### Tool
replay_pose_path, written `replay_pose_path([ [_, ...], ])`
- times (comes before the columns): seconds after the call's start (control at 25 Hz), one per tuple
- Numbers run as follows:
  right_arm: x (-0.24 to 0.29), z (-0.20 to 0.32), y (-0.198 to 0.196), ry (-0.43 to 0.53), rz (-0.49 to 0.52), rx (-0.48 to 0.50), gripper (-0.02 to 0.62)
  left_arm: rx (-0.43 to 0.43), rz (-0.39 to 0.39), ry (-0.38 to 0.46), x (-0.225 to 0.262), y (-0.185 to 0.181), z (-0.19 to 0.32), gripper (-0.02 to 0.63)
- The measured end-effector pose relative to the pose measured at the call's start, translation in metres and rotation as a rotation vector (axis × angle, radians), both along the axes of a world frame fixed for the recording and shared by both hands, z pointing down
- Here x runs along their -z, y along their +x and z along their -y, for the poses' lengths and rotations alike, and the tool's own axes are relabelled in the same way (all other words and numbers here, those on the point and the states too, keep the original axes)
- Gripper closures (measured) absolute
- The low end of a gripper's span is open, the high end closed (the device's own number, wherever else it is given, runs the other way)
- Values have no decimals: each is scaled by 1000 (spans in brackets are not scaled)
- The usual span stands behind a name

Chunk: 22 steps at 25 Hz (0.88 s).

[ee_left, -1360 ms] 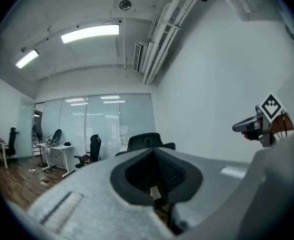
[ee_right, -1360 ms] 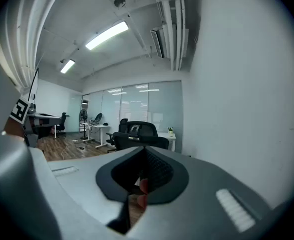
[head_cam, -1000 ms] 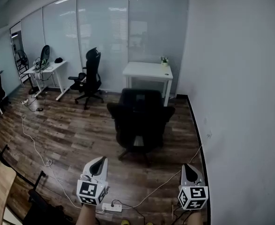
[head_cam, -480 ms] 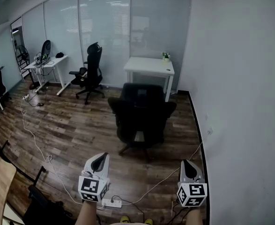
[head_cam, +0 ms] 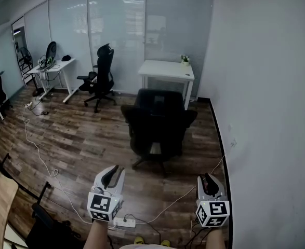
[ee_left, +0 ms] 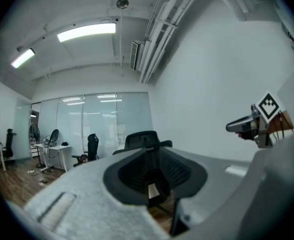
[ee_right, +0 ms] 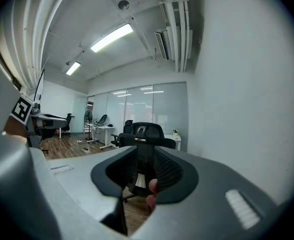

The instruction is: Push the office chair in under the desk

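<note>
**Head view:** dark wood-plank floor [head_cam: 74, 139], a white wall [head_cam: 266, 87] on the right and a glass partition [head_cam: 116, 30] at the far end. The black office chair [head_cam: 157, 123] stands well ahead of both tongs, short of the white desk [head_cam: 167, 69]. It is upright, with its back toward them and its seat toward the desk.

**Left gripper view:** the left gripper [ee_left: 154, 176] has just been opening and its jaws stand apart, gripping nothing. The chair's mesh back and headrest show beyond the gap.

**Right gripper view:** the right gripper [ee_right: 141, 176] has likewise just been opening. It is released, with the chair straight ahead.
</note>
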State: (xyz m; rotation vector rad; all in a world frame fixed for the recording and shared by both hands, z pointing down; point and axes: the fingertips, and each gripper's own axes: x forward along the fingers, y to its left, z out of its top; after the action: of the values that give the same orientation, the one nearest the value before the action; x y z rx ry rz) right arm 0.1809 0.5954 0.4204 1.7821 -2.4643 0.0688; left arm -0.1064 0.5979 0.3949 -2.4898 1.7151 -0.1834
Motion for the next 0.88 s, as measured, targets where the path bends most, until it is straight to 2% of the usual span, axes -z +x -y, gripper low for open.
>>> replay_pose_path([
  [0.36, -2, -1, -14, -11, -13, 3, 512, 2, -13, -8, -2, -11, 0, 525],
  [0.88, -9, -11, -45, -14, -14, -19, 512, -69, -23, -22, -12, -30, 3, 525],
])
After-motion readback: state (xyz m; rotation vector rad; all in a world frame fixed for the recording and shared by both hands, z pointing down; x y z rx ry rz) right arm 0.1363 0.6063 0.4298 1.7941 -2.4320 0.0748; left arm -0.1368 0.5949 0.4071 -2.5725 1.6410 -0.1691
